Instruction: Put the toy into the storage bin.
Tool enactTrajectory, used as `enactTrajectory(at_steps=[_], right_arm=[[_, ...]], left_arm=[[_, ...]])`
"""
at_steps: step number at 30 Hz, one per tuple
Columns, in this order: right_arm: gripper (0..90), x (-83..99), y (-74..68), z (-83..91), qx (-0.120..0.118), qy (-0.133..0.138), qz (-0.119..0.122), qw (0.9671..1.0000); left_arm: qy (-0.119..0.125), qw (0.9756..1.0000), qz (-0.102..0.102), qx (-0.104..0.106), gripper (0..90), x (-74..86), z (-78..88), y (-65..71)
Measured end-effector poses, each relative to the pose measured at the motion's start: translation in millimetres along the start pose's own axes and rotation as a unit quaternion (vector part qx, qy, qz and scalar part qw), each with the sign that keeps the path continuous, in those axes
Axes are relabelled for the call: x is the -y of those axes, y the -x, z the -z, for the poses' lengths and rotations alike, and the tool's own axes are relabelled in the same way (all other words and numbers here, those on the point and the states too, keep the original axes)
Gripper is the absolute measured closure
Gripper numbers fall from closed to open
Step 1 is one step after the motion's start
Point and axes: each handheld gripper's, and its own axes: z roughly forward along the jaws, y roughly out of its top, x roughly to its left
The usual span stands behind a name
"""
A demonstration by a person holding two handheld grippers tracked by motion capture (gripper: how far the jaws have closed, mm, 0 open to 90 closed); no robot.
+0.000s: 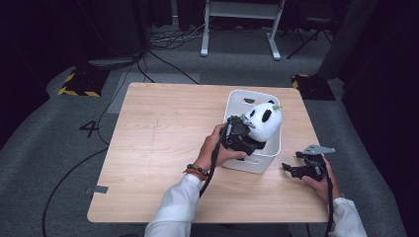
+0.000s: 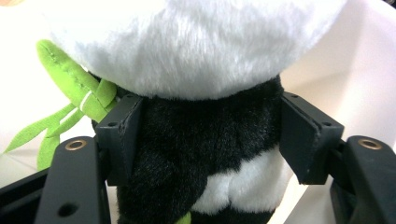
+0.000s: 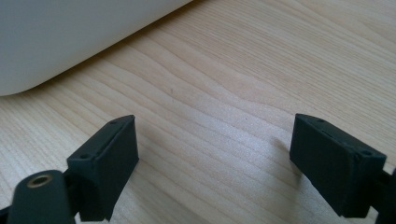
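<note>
A plush panda (image 1: 264, 121), soft and fuzzy, with a round white head and black eye patches, sits upright inside a white plastic bin (image 1: 267, 150) with rounded corners and a slot handle in its far wall. The bin stands on the right half of a pale wood-grain bench (image 1: 158, 148). In the left gripper view the toy's black pile torso and white belly patch lie between the matte black jaws, and a bright green felt bamboo sprig (image 2: 70, 93) with stitched edges hangs beside its neck.

The left hand-held gripper (image 1: 242, 131) reaches over the near rim of the bin to the panda's body. Its left pad lies against the black fur; the right pad stands just off it with a thin gap, so the jaws bracket the toy without squeezing it.

The right hand-held gripper (image 1: 296, 168) rests low on the bench just right of the bin, jaws spread wide with bare wood between the flat rectangular pads (image 3: 109, 163)
</note>
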Motion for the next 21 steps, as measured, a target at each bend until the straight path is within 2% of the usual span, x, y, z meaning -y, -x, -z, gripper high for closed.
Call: enactTrajectory(at_steps=[4,5,21], right_arm=[[15.3,0.0,0.0,0.0,0.0,0.0,0.0,1.0],[15.3,0.0,0.0,0.0,0.0,0.0,0.0,1.0],[15.3,0.0,0.0,0.0,0.0,0.0,0.0,1.0]], left_arm=[[-0.001,1.0,-0.008,-0.004,29.6,-1.2,2.0,2.6],[-0.002,0.9998,-0.016,-0.008,29.6,-1.9,3.3,3.7],[0.0,0.9996,-0.024,-0.012,30.6,-2.4,5.7,5.8]])
